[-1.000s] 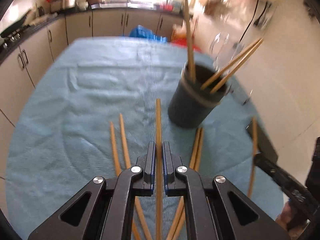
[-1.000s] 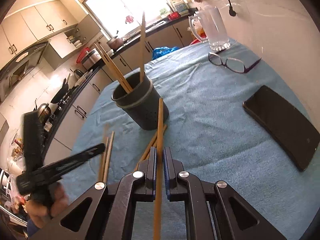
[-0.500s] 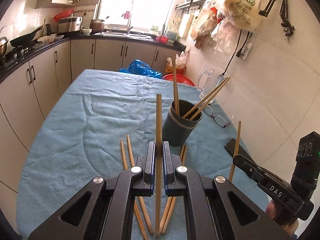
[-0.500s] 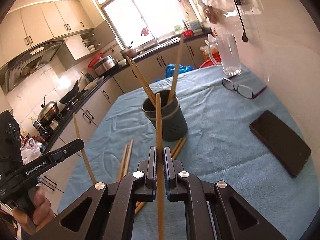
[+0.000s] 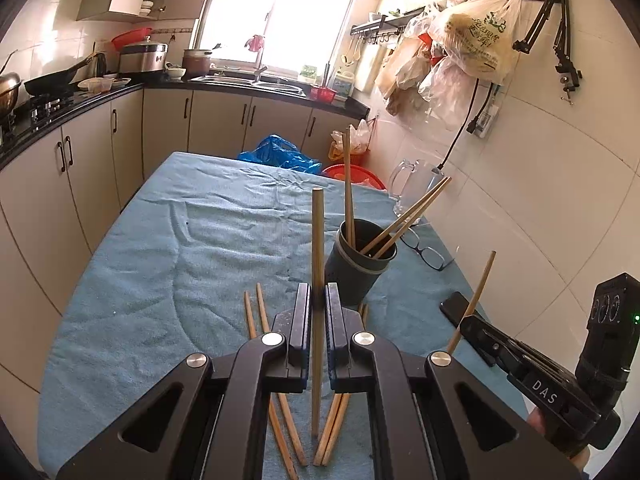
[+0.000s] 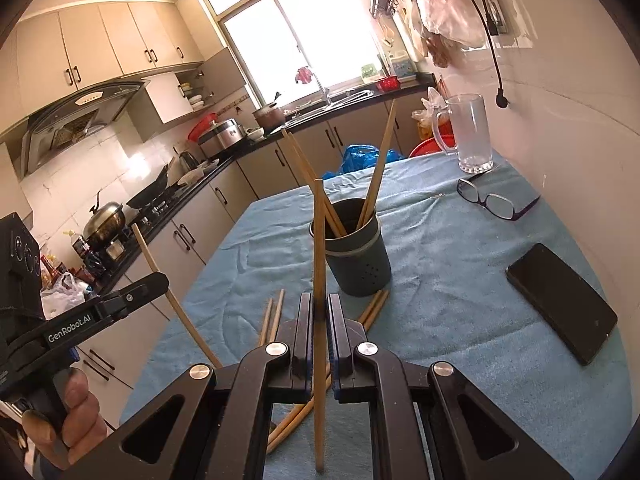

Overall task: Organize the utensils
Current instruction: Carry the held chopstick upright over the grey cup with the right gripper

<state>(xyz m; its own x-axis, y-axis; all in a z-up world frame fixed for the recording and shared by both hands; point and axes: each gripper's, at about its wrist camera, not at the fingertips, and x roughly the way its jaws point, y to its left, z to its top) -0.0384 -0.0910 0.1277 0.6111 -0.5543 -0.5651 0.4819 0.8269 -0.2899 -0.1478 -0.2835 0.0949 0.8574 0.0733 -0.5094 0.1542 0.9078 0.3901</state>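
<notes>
While cup (image 5: 359, 268) holds three chopsticks (image 5: 348, 192), four lie loose (image 5: 256, 320).

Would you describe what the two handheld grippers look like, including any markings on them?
Both are matte black with angular linkage arms, silver round pivot bolts and blue-edged pads on the fingers. The left gripper bears white "GenRobot.AI" lettering; the right gripper reads "DAS", with a boxy black camera housing showing a green light. No cables or sleeves show.
</notes>
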